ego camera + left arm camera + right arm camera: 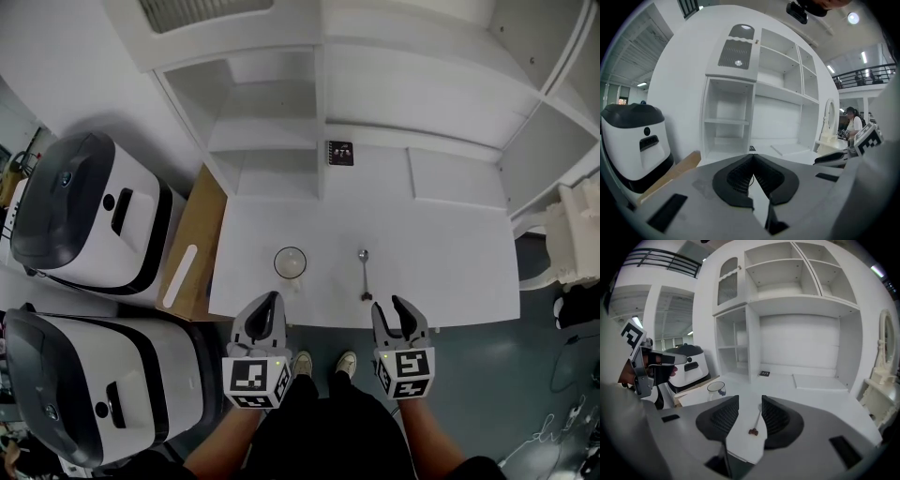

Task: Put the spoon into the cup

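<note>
Spoon: slim metal spoon (364,274) lies by the white bench's (450,262) front edge, apart from the round white cup (290,262).
Remaining: spoon into cup.
Claws: left gripper (269,305) clenched, empty; right gripper (387,305) released.
</note>
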Tool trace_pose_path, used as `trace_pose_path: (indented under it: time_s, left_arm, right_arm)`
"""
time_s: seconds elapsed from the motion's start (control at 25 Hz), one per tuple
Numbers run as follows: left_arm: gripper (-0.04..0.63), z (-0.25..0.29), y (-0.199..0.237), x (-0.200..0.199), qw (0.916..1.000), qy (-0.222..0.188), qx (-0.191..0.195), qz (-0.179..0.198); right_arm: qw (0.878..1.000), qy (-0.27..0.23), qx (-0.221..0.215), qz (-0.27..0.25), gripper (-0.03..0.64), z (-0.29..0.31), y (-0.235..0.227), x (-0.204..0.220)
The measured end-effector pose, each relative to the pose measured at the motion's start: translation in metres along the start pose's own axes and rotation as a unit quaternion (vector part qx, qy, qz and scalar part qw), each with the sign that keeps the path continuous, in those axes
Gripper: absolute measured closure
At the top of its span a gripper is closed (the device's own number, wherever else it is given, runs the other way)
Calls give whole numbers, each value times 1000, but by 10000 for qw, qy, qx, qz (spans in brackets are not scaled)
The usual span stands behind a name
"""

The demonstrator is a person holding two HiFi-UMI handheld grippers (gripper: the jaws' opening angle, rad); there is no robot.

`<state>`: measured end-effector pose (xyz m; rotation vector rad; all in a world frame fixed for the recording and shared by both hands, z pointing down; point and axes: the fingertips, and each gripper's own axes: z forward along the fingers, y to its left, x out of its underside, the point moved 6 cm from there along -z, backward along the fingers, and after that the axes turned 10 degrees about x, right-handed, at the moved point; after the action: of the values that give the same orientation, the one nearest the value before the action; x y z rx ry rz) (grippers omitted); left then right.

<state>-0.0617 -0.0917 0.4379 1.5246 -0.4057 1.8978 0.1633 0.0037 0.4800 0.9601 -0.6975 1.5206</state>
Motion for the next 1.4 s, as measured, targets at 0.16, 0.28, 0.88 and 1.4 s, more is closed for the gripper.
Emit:
trace_pose_path:
  time_s: [0.16, 0.28, 0.88, 1.4]
  left_arm:
    - [589, 16, 2, 13, 9997, 125, -34, -200]
    - [589, 21, 2, 19, 9994, 218, -34, -250]
    - [589, 21, 0, 44, 9979, 534, -39, -378]
    - [589, 28, -6, 43, 9978, 586, 45, -293]
  right_arm:
    - [9990, 391, -21, -218, 416, 28, 1, 24]
    - [9969, 704, 33, -345, 411, 49, 0, 42]
    - [9823, 1815, 76, -446, 411, 115, 11, 102]
    - [9807, 1942, 174, -173, 440, 119, 15, 111]
